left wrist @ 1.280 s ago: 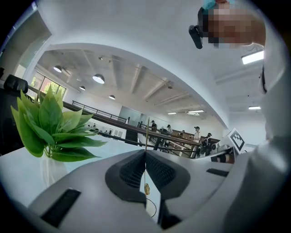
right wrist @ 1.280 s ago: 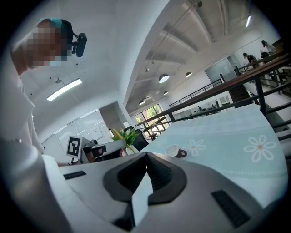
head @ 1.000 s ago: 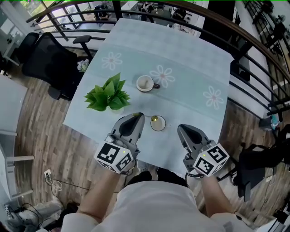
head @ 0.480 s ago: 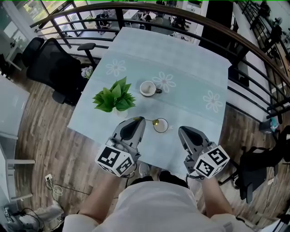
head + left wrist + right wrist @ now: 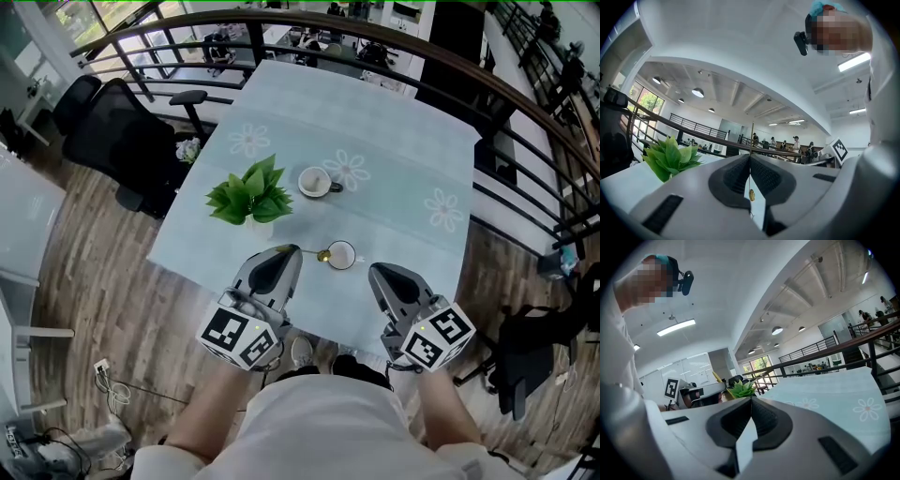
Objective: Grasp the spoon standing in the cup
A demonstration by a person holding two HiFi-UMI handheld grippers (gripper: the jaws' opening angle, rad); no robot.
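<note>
Near the plant, left hand-held gripper clamps spoon at cup; right hand-held gripper closed.

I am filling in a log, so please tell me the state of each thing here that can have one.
left gripper: shut on the spoon.
right gripper: shut, holding nothing.
spoon: held, its gold end at the rim of the cup.
cup: upright on the table.
mug: upright, apart from the cup.
plant: upright.
</note>
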